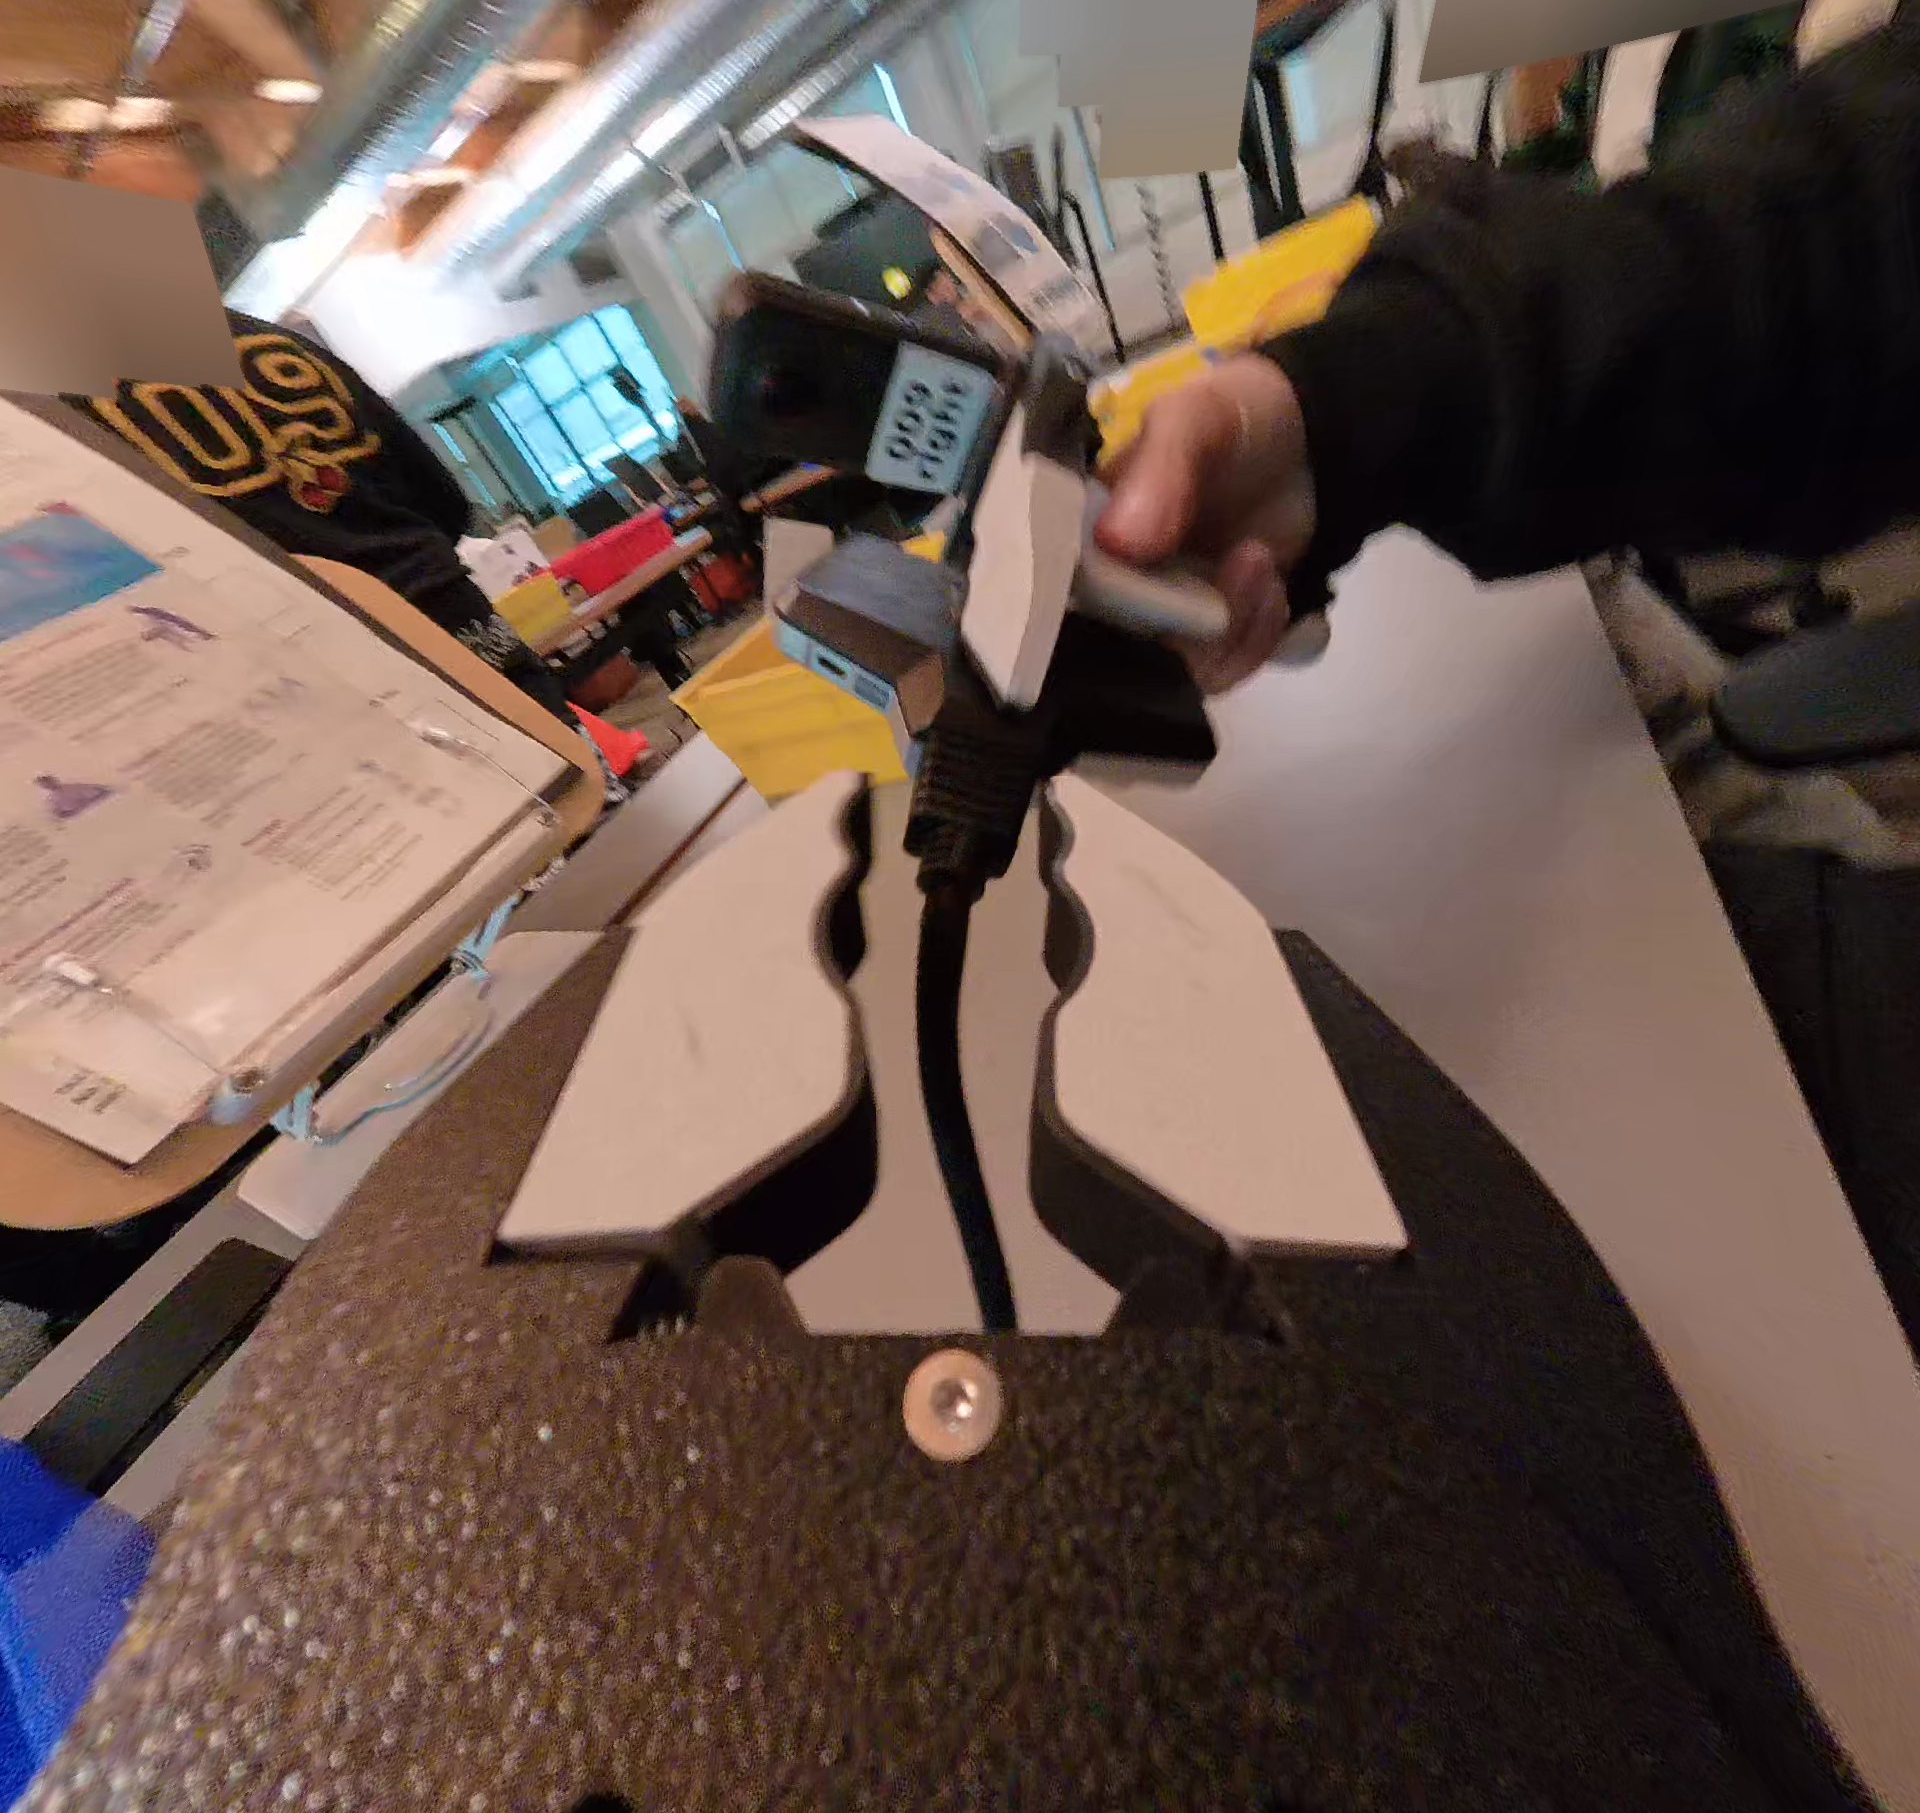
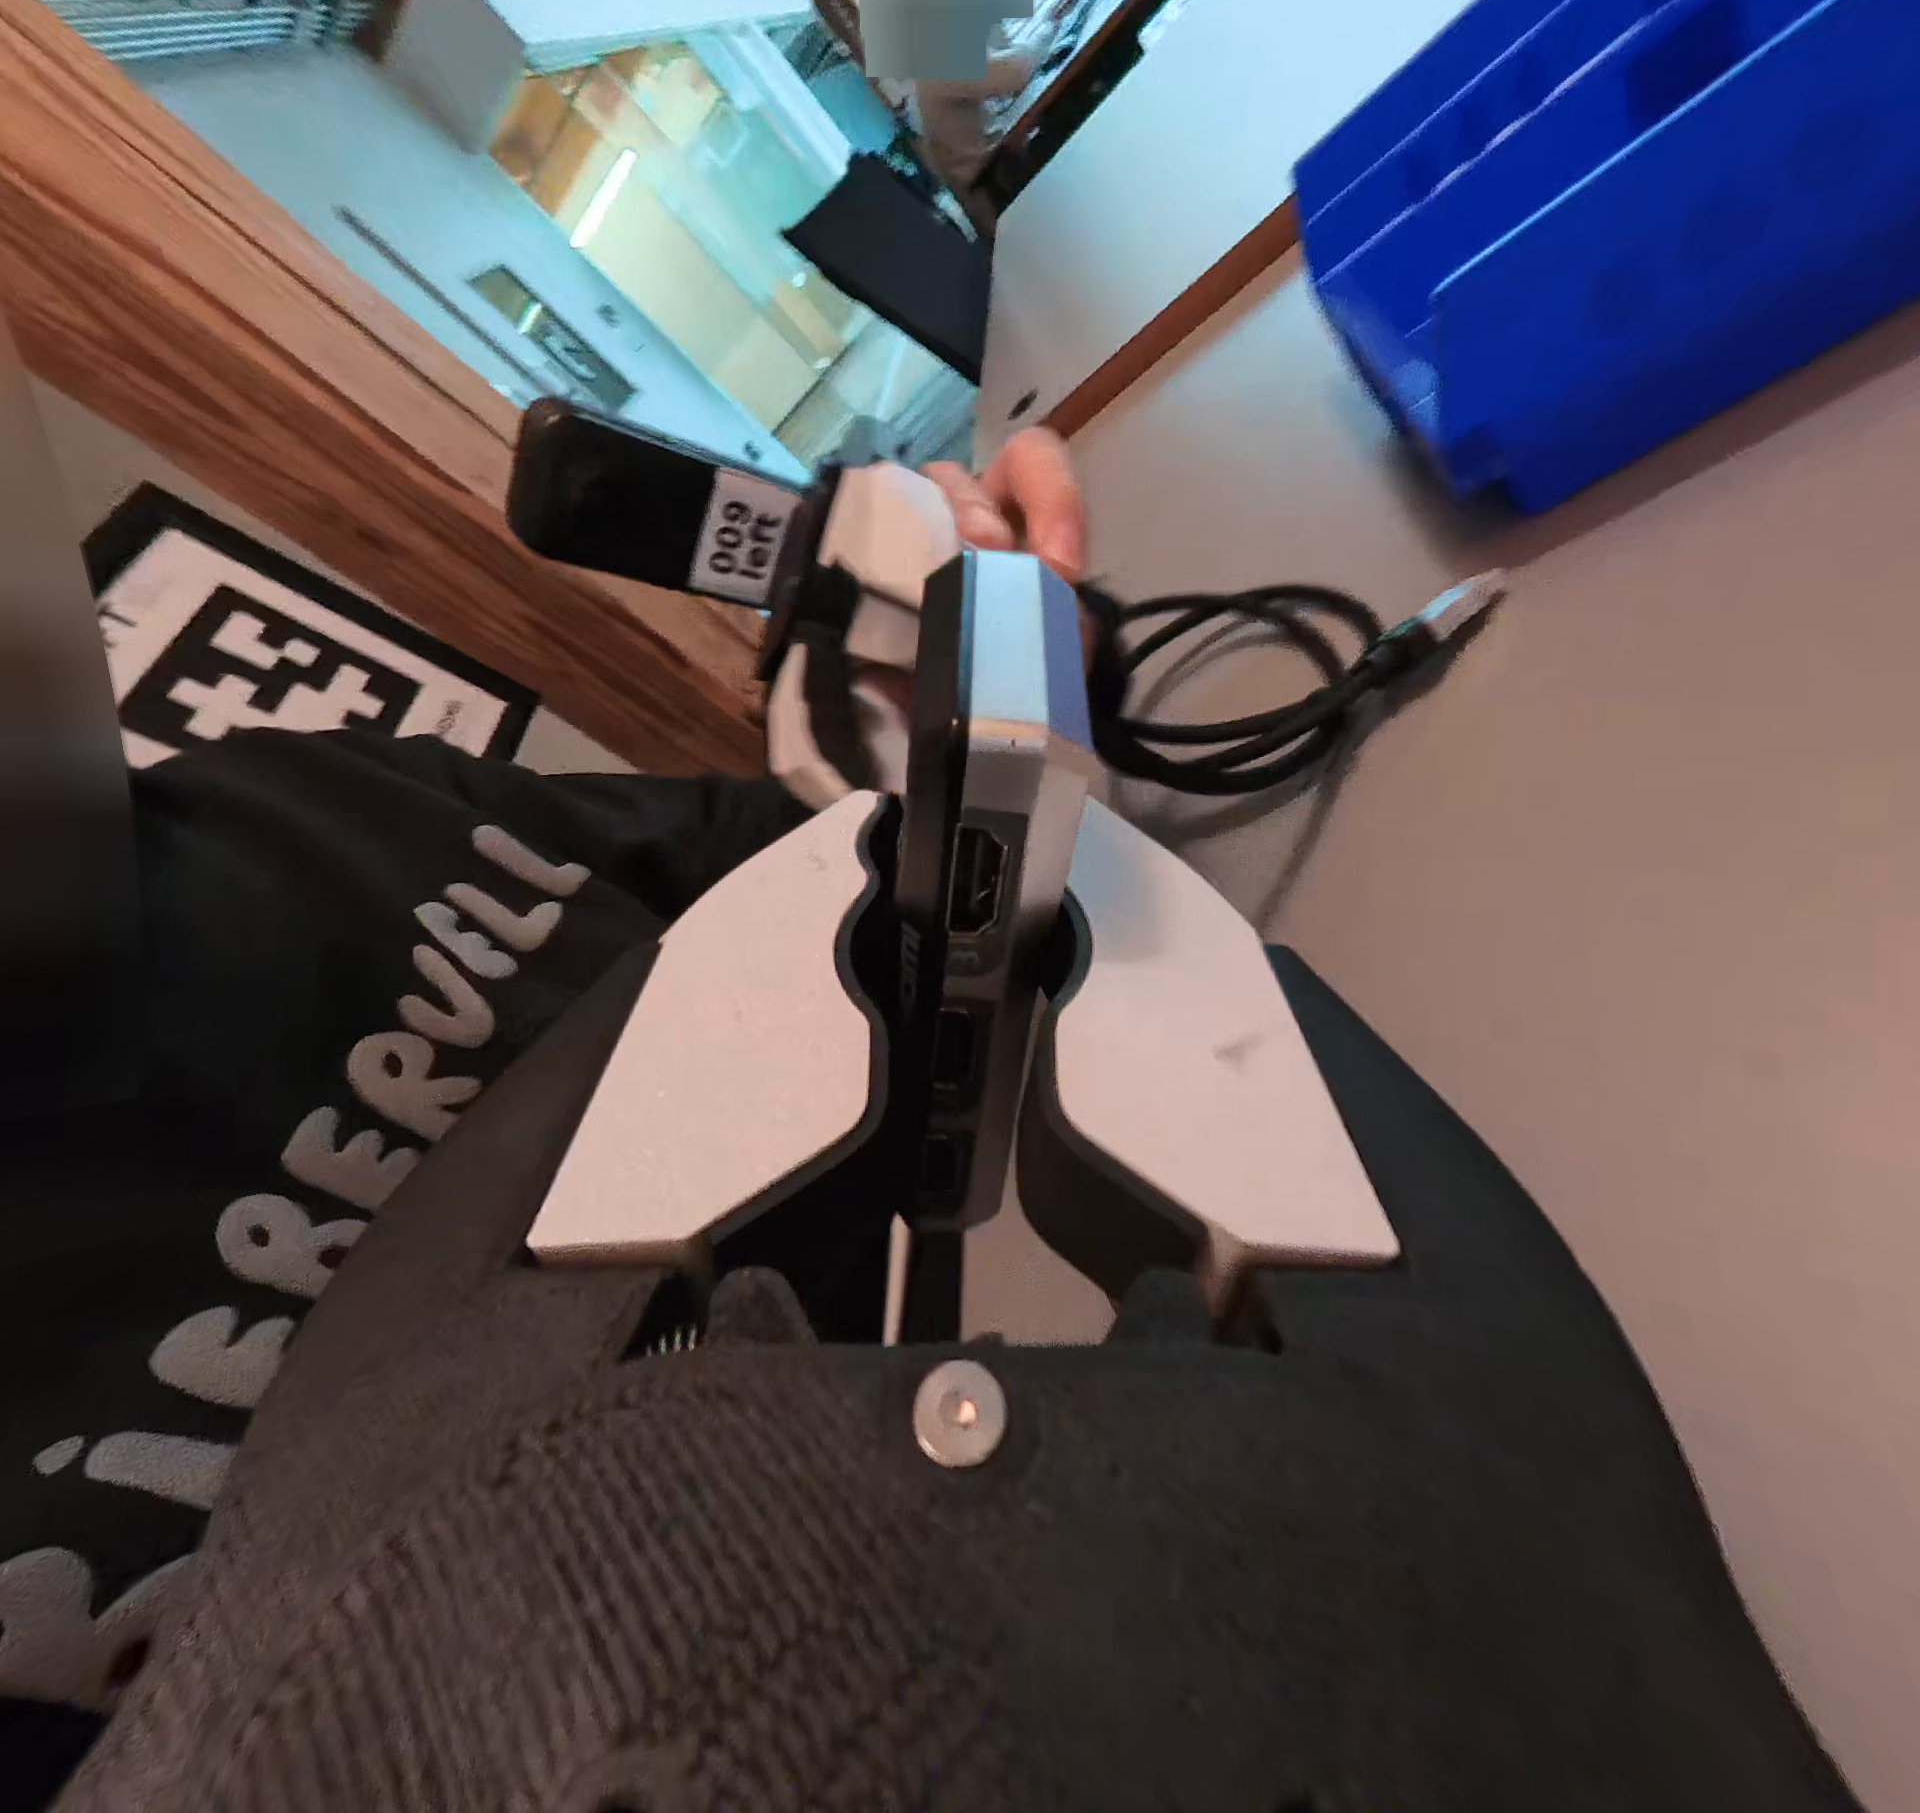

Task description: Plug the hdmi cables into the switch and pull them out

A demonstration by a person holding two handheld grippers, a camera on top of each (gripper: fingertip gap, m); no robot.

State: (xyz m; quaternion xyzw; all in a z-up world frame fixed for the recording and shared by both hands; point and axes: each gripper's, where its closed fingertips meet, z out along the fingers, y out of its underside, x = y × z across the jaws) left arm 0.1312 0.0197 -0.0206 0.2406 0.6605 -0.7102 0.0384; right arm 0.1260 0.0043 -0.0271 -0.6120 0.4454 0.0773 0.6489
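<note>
My left gripper [image 1: 956, 797] is shut on the black plug [image 1: 971, 776] of an HDMI cable [image 1: 951, 1088] that runs back between its fingers. The plug's tip is hidden behind a white finger [image 1: 1018, 558] of my right gripper, beside the silver and black switch [image 1: 847, 646]. I cannot tell if it is inserted. In the right wrist view my right gripper [image 2: 982, 828] is shut on the switch [image 2: 1023, 683], held on edge above the table. Its near HDMI port [image 2: 977, 880] is empty. The left gripper's fingers [image 2: 883, 527] show just beyond the switch.
A second black cable [image 2: 1247, 693] lies coiled on the grey table [image 2: 1558, 932], with a blue bin [image 2: 1662, 205] behind it. A paper stand [image 1: 208, 776], a yellow bin [image 1: 790, 724] and a person in a black hoodie [image 1: 312, 454] are on the left.
</note>
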